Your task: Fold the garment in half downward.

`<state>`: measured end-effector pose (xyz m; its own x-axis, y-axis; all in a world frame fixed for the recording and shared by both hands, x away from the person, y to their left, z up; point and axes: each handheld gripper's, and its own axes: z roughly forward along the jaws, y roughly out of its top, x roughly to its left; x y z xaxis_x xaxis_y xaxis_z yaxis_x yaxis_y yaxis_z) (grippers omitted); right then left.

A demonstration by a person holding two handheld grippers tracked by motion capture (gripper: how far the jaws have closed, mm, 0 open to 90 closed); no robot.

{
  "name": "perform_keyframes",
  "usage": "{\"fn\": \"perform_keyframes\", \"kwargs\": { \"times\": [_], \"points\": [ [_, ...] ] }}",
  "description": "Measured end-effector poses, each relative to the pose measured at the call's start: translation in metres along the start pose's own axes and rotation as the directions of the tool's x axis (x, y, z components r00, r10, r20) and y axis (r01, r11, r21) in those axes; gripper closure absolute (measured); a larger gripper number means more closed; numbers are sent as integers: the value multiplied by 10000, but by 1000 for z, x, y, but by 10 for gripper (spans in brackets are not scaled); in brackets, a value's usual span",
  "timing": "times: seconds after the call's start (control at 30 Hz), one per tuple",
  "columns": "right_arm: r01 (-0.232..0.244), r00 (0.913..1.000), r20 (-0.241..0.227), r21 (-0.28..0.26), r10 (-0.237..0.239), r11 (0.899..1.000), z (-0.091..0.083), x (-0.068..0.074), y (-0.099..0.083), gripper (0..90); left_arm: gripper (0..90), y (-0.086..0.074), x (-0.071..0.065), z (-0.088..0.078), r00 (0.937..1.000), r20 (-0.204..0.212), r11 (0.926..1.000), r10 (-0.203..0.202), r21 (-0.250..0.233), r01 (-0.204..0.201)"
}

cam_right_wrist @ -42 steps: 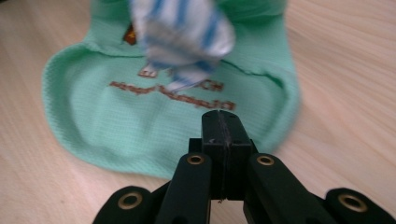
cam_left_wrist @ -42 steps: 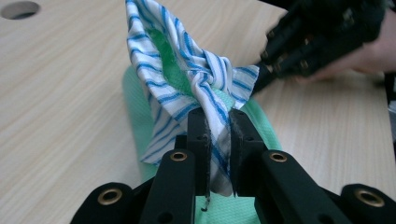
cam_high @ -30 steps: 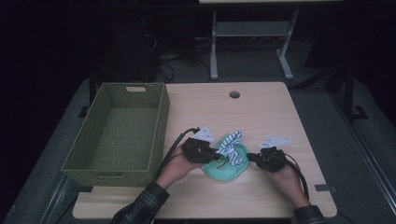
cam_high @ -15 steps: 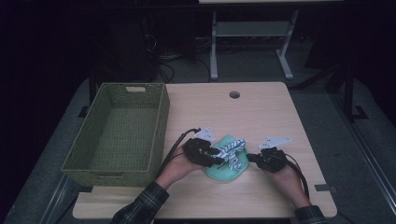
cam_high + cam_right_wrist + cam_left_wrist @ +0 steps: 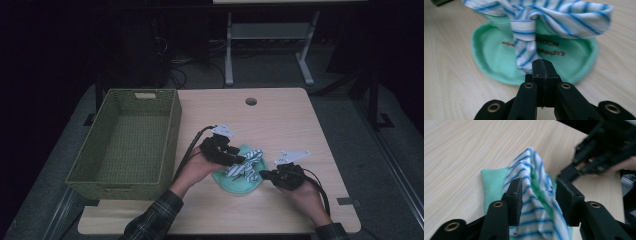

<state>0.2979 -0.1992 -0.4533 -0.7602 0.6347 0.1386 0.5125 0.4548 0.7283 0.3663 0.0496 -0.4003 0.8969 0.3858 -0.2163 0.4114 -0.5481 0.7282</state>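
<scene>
While the striped cloth (image 5: 246,163) sits bunched up on top of the green cloth (image 5: 239,181), both hands are right on it. Landmark here is the green cloth, which lies flat on the wooden surface (image 5: 280,120) near the person's edge.

The striped cloth is white with blue lines, and it's crumpled and standing up a bit over the middle of the green cloth, with some reddish lettering on the green showing underneath in the right gripper view.

The left gripper (image 5: 234,159) comes in from the left side of the green cloth. Its fingers (image 5: 514,195) have just been opening and now stand partway apart with a fold of the striped cloth (image 5: 534,195) hanging between them. One pad is right against the fabric and the other is clear of it, so it's not pinching.

The right gripper (image 5: 264,174) is at the right edge of the green cloth. Its fingers (image 5: 543,72) are pressed fully together at the cloth's near rim, and I can't tell if any fabric is caught in them.

Well off to the left of the green cloth is a woven basket (image 5: 125,175), and beyond it there's a round hole (image 5: 251,101) in the surface.
</scene>
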Motion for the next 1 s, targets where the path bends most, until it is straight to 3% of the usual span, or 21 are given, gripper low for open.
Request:
{"fn": "perform_keyframes", "kwargs": {
  "times": [0.2, 0.33, 0.37, 0.47, 0.77, 1.0],
  "points": [
    [302, 9993, -227, 74, -300, 9995, 6, 8, 2, 897, 624, -4, 8, 15, 9995, -13, 9991, -307, 304, 308],
    [292, 9989, -380, 26, -291, 9996, 10, 9, 4, 897, 749, -4, 8, 22, 9996, 147, 9987, -222, 457, 215],
    [200, 9989, -415, 90, -196, 9998, 11, 10, 4, 897, 788, -4, 8, 22, 9999, 142, 9985, -44, 547, 36],
    [363, 9984, -449, 143, -356, 9992, 17, 12, 6, 897, 871, -3, 6, 21, 9999, 142, 9989, -31, 461, 25],
    [319, 9993, -193, -91, -320, 9995, 27, 8, 12, 898, 877, 2, -3, 3, 9992, 400, 10000, 0, -52, 2],
    [265, 9996, -74, -496, -269, 9984, 35, 5, 17, 898, 876, 5, -13, 5, 9986, 509, 9999, 170, -42, -168]
  ]
}}
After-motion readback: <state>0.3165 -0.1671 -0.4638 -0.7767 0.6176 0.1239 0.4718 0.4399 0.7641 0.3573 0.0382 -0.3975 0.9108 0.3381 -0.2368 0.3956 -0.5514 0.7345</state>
